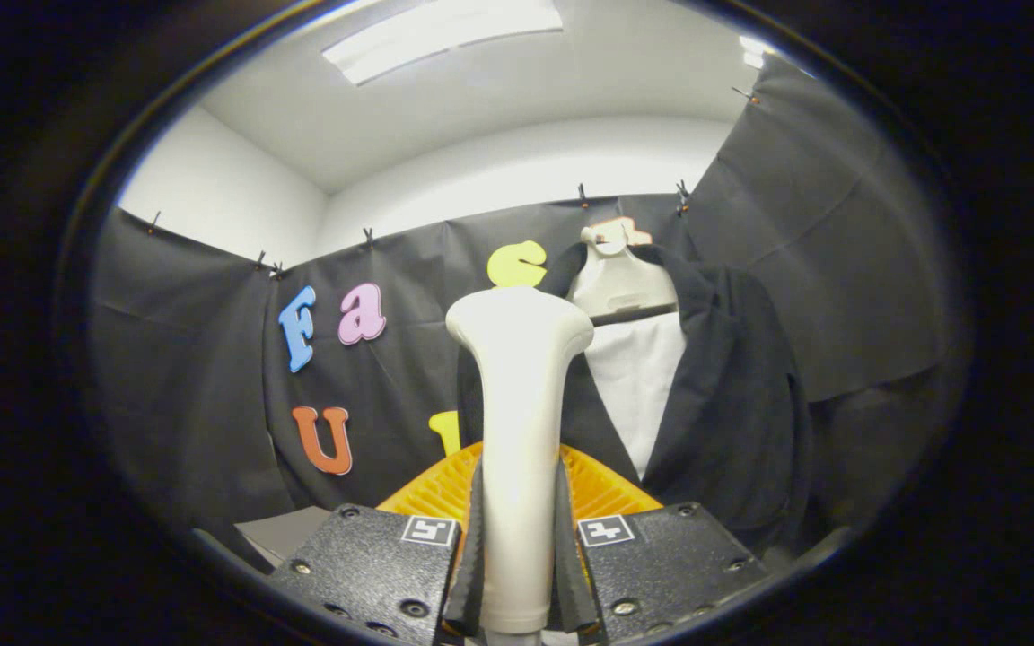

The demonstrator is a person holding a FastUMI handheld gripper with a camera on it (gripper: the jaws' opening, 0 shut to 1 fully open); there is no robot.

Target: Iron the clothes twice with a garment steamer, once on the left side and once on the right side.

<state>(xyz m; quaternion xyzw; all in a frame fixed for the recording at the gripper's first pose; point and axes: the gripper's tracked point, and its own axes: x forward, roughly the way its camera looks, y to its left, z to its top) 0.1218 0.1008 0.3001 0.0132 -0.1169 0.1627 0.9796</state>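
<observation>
My gripper (519, 538) is shut on the handle of a white garment steamer (519, 395), which stands upright between the fingers with its wide head on top. Beyond it hangs a black jacket (723, 386) over a white shirt front (638, 377), on a white hanger form (617, 278). The steamer head sits in front of the jacket's left side and hides part of it. I cannot tell how far the head is from the cloth.
An orange ribbed basket (602, 489) lies just ahead of the fingers, below the jacket. A grey surface (288, 529) shows low on the left. Black cloth walls close in the booth on the left, back and right.
</observation>
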